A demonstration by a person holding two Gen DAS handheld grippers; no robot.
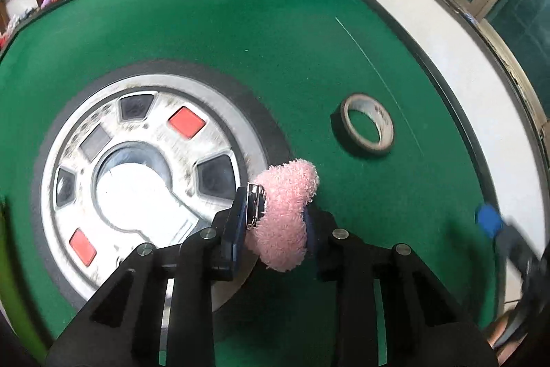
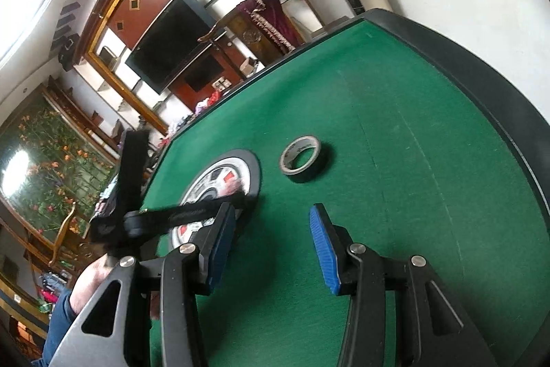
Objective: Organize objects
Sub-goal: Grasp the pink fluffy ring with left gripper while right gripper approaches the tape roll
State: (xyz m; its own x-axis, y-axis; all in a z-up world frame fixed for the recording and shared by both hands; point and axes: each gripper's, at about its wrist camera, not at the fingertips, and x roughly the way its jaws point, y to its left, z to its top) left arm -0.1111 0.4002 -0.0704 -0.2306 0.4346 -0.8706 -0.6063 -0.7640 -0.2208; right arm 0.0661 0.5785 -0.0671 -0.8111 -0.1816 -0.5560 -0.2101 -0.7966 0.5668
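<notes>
A pink fluffy piece [image 1: 292, 191] with a small metal clip on its side sits between the blue pads of my left gripper [image 1: 276, 205], which is shut on it just above the green felt. It hangs at the right edge of the round silver centre panel [image 1: 161, 140]. A roll of tape [image 1: 386, 126] lies flat on the felt farther right. In the right wrist view my right gripper [image 2: 271, 212] stands open over bare felt with nothing between its fingers. The tape roll [image 2: 318, 165] lies ahead of it, and the left gripper [image 2: 237, 188] reaches in from the left, blurred.
The green felt table [image 1: 240, 40] has a raised dark rim, with a white wall and windows beyond. One blue pad of the right gripper [image 1: 488, 219] shows at the right edge. A person's hand [image 2: 89, 281] and blue sleeve appear at lower left.
</notes>
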